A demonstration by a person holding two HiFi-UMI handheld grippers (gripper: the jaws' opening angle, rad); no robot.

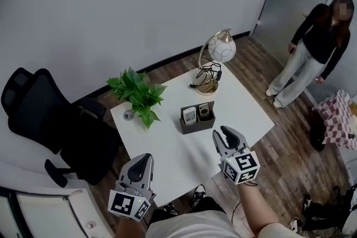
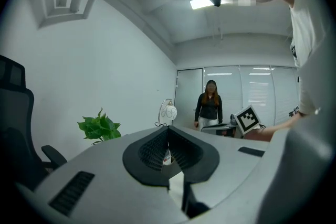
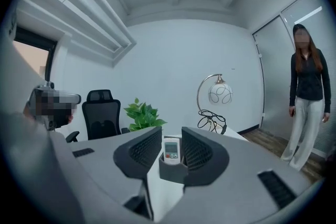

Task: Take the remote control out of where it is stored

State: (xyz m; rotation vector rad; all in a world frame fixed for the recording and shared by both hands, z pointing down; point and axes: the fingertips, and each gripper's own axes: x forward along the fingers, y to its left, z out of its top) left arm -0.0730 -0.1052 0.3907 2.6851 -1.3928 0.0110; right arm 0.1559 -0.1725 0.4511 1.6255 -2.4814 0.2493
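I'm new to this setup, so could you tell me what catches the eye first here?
A dark holder with a white remote stands on the table, just ahead of the open right gripper. A plant and a globe lamp sit farther back; a person stands at right.

Head view: high over white table (image 1: 167,147) near edge, steeply down. Left gripper view: low at table's near-left corner, level — faces lamp (image 2: 168,111). Right gripper view: low over table, remote control (image 3: 171,149) close ahead. All share lamp, plant (image 3: 143,115).
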